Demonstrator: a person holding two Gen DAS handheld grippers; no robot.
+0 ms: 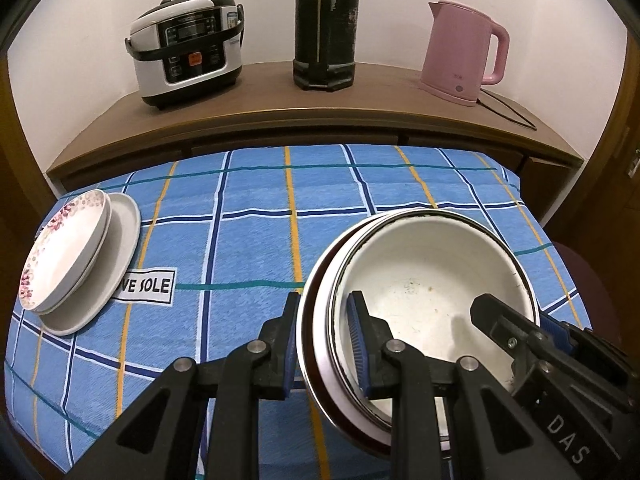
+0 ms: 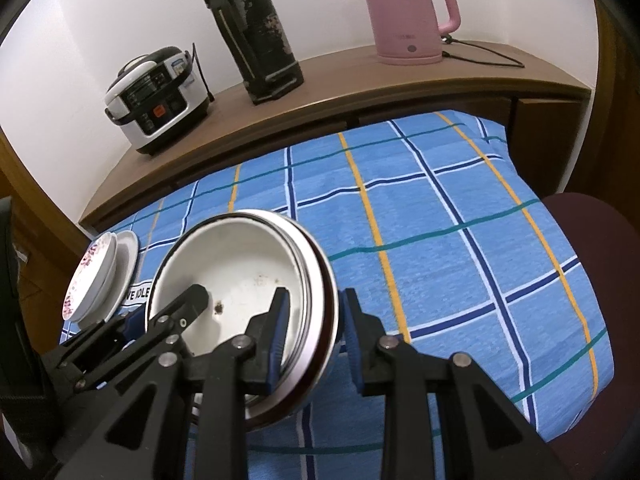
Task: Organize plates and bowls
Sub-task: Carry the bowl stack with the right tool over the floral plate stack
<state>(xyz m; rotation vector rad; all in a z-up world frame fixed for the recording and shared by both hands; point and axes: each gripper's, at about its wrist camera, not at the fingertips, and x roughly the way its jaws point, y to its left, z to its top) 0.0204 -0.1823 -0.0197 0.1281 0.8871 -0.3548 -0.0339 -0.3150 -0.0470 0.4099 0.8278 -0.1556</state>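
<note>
A stack of nested white bowls (image 1: 424,280) sits on the blue checked cloth, also in the right wrist view (image 2: 236,264). My left gripper (image 1: 326,344) straddles the stack's left rim, one finger inside, one outside, jaws apart. My right gripper (image 2: 314,332) straddles the right rim the same way, with a gap at the outer finger. It also shows in the left wrist view (image 1: 516,332). A floral bowl (image 1: 64,252) sits on a white plate (image 1: 116,264) at the left.
A wooden sideboard (image 1: 280,108) behind the table holds a rice cooker (image 1: 188,48), a dark flask (image 1: 326,24) and a pink kettle (image 1: 464,52) with its cord. A dark red chair (image 2: 592,264) stands at the table's right.
</note>
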